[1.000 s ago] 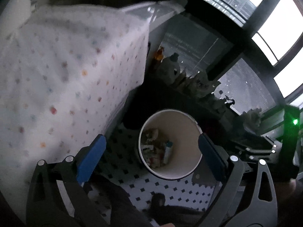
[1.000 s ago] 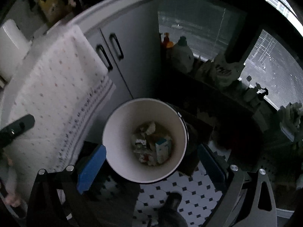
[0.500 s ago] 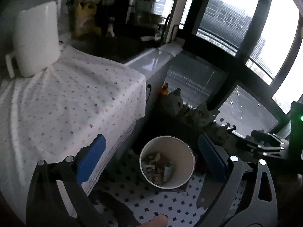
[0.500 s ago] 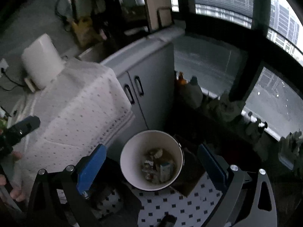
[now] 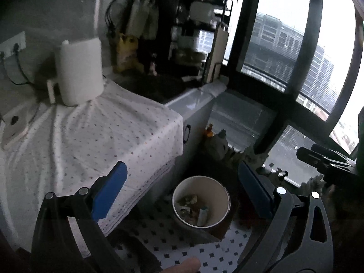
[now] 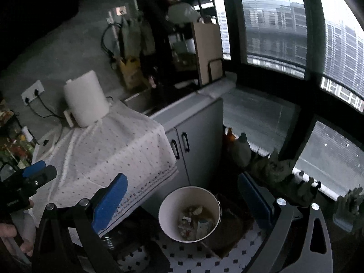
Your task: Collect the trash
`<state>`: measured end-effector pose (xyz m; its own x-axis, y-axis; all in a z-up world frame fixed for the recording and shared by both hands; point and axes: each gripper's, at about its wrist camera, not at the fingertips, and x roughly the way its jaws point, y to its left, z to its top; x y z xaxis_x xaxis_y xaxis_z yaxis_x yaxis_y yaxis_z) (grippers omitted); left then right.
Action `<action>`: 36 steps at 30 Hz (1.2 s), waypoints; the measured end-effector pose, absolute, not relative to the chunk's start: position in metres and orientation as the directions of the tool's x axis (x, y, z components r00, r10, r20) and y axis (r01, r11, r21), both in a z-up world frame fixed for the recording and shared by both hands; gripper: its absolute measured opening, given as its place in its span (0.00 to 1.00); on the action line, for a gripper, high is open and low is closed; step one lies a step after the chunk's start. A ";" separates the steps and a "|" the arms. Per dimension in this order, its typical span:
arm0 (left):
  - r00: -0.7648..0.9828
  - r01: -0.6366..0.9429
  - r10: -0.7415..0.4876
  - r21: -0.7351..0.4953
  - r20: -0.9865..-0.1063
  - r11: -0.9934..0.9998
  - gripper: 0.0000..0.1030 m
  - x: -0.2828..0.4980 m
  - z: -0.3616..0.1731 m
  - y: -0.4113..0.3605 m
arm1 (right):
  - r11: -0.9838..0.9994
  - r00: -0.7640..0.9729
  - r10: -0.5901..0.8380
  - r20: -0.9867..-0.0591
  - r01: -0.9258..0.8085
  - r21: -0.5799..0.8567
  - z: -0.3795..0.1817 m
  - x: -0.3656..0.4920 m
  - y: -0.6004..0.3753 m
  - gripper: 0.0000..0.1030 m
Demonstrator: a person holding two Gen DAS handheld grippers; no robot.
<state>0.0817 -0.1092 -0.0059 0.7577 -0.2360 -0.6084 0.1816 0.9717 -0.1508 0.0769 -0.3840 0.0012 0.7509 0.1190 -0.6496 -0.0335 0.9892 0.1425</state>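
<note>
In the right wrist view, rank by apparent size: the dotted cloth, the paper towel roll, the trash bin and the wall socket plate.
Largest to smallest as they look:
1. Dotted cloth
2. Trash bin, though it sits nearer the camera, so its lead over the roll is unsure
3. Paper towel roll
4. Wall socket plate

Both tools: raised and drawn back from the round white trash bin (image 5: 201,201) on the tiled floor; bin now small and low in both views. Newly in view: white paper-towel roll (image 5: 79,70), dotted white cloth over the desk (image 5: 95,136), far windows.
</note>
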 end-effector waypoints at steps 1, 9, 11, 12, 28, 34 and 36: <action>0.768 0.173 -0.227 -0.147 -0.598 0.974 0.94 0.075 -0.001 -0.108 | 0.988 0.757 0.127 -0.641 -0.043 0.145 0.006 0.072 -0.384 0.92; 0.827 0.118 -0.168 -0.126 -0.537 0.985 0.94 0.034 0.028 -0.107 | 0.984 0.786 0.169 -0.595 -0.103 0.143 0.032 0.043 -0.380 0.92; 0.843 0.102 -0.150 -0.120 -0.517 0.988 0.94 0.025 0.036 -0.106 | 0.983 0.790 0.180 -0.586 -0.119 0.143 0.038 0.036 -0.378 0.92; 0.846 0.099 -0.148 -0.121 -0.512 0.988 0.94 0.022 0.038 -0.105 | 0.983 0.799 0.178 -0.575 -0.121 0.137 0.042 0.032 -0.377 0.92; 0.877 -0.015 -0.033 -0.096 -0.480 0.995 0.94 -0.031 0.047 -0.095 | 0.969 0.814 0.247 -0.526 -0.199 0.147 0.040 -0.009 -0.364 0.92; 0.882 -0.051 -0.008 -0.112 -0.472 0.992 0.94 -0.035 0.046 -0.089 | 0.963 0.802 0.270 -0.533 -0.225 0.150 0.035 -0.008 -0.356 0.92; 0.882 -0.057 0.002 -0.103 -0.472 0.993 0.94 -0.034 0.046 -0.089 | 0.961 0.798 0.276 -0.535 -0.229 0.154 0.034 -0.006 -0.354 0.92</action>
<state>-0.0338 -0.0890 0.0457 0.8818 0.0017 -0.4717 -0.0572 0.9930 -0.1035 -0.0059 -0.3536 0.0344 0.7984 0.2760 -0.5351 -0.2292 0.9612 0.1538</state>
